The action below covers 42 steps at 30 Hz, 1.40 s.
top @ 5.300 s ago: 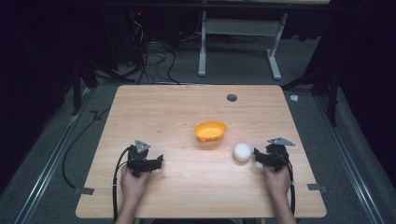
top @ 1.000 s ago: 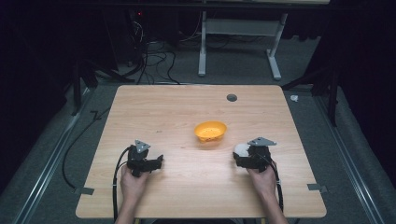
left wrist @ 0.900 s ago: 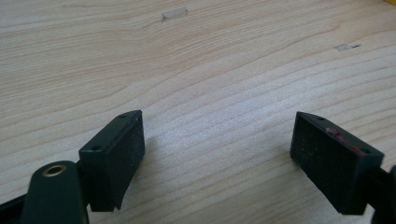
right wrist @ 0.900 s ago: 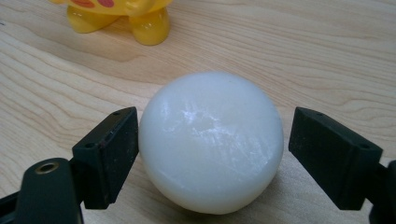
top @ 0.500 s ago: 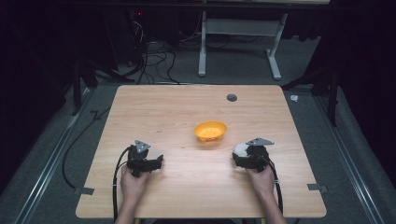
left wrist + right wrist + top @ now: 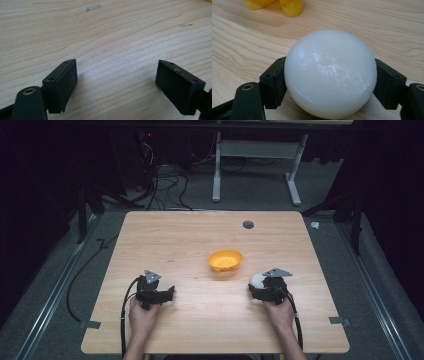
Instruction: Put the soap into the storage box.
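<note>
White ball (image 6: 330, 73) sits on the table (image 6: 190, 240), just right of & a bit nearer the person than the orange bowl (image 6: 225, 261), close to it but apart. Right gripper (image 6: 256, 289) is on the ball: its jaws have just been closing, ball between them, and in the right gripper view both black pads press the ball's sides, so it's gripped. Ball's underside still looks down on the wood; can't tell if it's lifted. In that view the bowl's yellow-orange edge shows beyond the ball, top left.

Left gripper (image 6: 171, 292) lies well left of the bowl, nearer the person, in the left hand (image 6: 142, 315), pointing toward the bowl side. Left gripper view: jaws wide open, bare wood grain between them, nothing held. Right hand (image 6: 280, 312) holds its gripper from behind, cable trailing back off the table's near edge.
</note>
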Motion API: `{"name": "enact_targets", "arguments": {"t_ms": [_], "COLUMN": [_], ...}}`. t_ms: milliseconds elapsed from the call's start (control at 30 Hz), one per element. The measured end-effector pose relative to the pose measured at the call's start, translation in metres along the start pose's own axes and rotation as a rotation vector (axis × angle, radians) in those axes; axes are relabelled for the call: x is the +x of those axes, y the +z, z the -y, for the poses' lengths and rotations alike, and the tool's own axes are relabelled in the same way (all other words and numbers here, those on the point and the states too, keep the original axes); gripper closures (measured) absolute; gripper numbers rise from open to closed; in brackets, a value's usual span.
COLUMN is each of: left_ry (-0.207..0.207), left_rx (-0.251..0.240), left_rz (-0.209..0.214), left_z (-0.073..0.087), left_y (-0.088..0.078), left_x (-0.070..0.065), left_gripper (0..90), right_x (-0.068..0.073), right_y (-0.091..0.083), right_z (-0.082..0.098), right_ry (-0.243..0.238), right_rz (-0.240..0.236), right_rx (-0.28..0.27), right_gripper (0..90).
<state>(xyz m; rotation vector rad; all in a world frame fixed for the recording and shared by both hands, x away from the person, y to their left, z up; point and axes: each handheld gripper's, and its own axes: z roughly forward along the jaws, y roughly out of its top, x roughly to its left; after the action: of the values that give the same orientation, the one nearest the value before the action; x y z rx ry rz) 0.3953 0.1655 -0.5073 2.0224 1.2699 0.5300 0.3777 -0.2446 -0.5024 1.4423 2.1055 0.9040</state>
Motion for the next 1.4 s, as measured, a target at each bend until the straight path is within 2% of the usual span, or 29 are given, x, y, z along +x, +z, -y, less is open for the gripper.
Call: {"name": "enact_targets", "arguments": {"t_ms": [500, 1000, 1400], "left_ry": [0.000, 0.000, 0.000], "left_rx": [-0.002, -0.002, -0.002], "left_rz": [0.000, 0.000, -0.001], "left_z": [0.000, 0.000, 0.000], "left_y": [0.000, 0.000, 0.000], "left_x": [0.000, 0.000, 0.000], "left_gripper": [18.2, 18.2, 18.2], "right_x": [0.001, 0.003, 0.012], "right_y": [-0.003, -0.012, -0.022], "right_z": [-0.001, -0.005, -0.015], "right_ry": [0.000, -0.007, -0.033], "right_rz": [-0.010, -0.042, -0.065], "right_rx": [0.005, -0.030, -0.057], "right_gripper": [24.8, 24.9, 24.9]}}
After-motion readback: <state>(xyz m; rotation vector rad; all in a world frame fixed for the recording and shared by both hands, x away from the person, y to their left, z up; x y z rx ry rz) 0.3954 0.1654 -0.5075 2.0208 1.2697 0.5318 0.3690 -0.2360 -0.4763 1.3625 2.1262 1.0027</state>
